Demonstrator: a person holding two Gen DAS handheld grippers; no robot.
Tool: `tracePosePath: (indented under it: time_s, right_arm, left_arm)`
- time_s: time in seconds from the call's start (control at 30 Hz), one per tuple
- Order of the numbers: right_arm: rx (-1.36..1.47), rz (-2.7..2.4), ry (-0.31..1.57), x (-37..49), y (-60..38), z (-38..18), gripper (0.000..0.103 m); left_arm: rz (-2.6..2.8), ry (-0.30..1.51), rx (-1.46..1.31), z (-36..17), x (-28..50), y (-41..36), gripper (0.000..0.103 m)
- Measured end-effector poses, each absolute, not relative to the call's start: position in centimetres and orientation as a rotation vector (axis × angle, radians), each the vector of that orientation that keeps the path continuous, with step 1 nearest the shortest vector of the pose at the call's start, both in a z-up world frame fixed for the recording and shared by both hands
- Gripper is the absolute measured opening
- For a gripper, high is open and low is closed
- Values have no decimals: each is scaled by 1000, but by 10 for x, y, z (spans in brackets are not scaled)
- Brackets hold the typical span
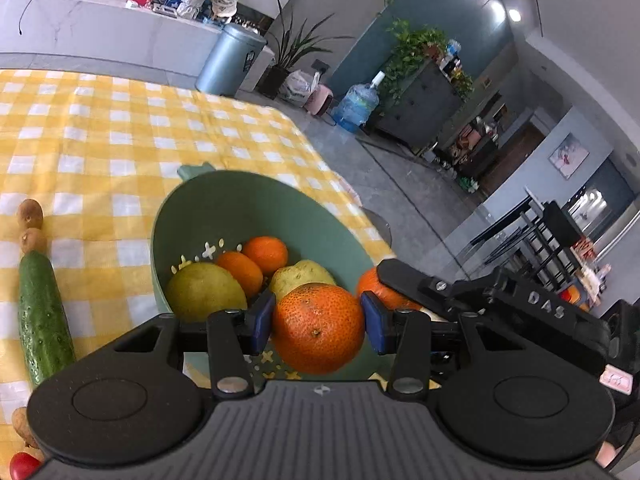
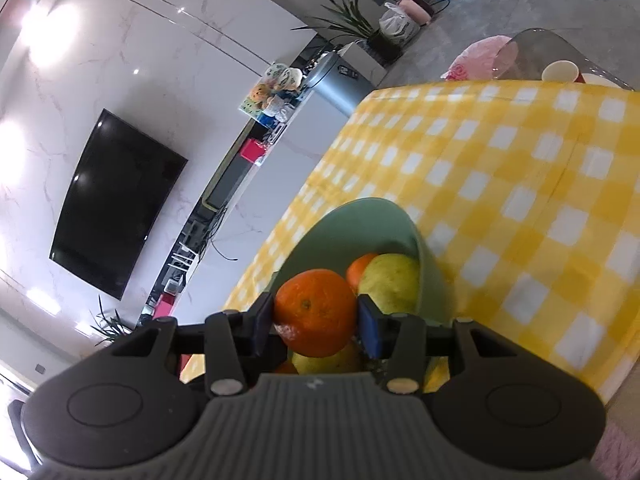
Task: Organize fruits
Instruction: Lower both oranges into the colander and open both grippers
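My left gripper [image 1: 318, 320] is shut on a large orange [image 1: 318, 328], its blue pads pressing both sides, just above the near part of a green bowl [image 1: 224, 196]. In the bowl lie two pears [image 1: 204, 294] and two smaller oranges [image 1: 266, 254]. At the bowl's right side, a black finger [image 1: 404, 280] of the right gripper lies over another orange [image 1: 372, 288]. In the right wrist view, my right gripper [image 2: 316, 320] is shut on that orange [image 2: 316, 312], over the green bowl [image 2: 360, 208], with a pear [image 2: 390, 282] just beyond it.
A cucumber [image 1: 44, 316], two kiwis [image 1: 30, 214] and a red tomato [image 1: 22, 466] lie left of the bowl on the yellow checked tablecloth [image 1: 120, 128]. The table's edge runs close behind the bowl on the right. A paper cup [image 2: 560, 72] stands on a glass table beyond.
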State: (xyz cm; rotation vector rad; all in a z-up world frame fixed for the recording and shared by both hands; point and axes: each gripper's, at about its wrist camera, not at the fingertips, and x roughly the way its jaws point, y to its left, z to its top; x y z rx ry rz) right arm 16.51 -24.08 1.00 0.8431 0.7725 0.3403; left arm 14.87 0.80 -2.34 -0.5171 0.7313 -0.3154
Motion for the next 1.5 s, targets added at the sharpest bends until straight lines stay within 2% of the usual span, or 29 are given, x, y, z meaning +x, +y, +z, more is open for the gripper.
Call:
tracePosePath:
  time_s: [0.43, 0.83, 1.2, 1.23, 1.3, 1.4, 1.5]
  right_arm:
    - [872, 308, 755, 164, -245, 8, 43]
    - [769, 328, 792, 168, -225, 10, 43]
    - [694, 371, 875, 172, -205, 7, 45]
    - [705, 368, 877, 172, -207, 6, 46]
    - [719, 376, 866, 172, -209, 6, 60]
    - [716, 416, 863, 172, -204, 7, 66]
    - [696, 405, 857, 171, -201, 10, 68]
  left_arm:
    - [-327, 710, -510, -25, 144, 4, 53]
    - [-241, 615, -538, -12, 113, 51, 60]
    - [-216, 597, -594, -15, 105, 78, 63]
    - [-218, 598, -598, -16, 106, 79, 63]
    - [-224, 603, -600, -17, 106, 80, 63]
    - [-223, 622, -575, -20, 108, 77, 63]
    - [-213, 620, -543, -20, 107, 72, 63]
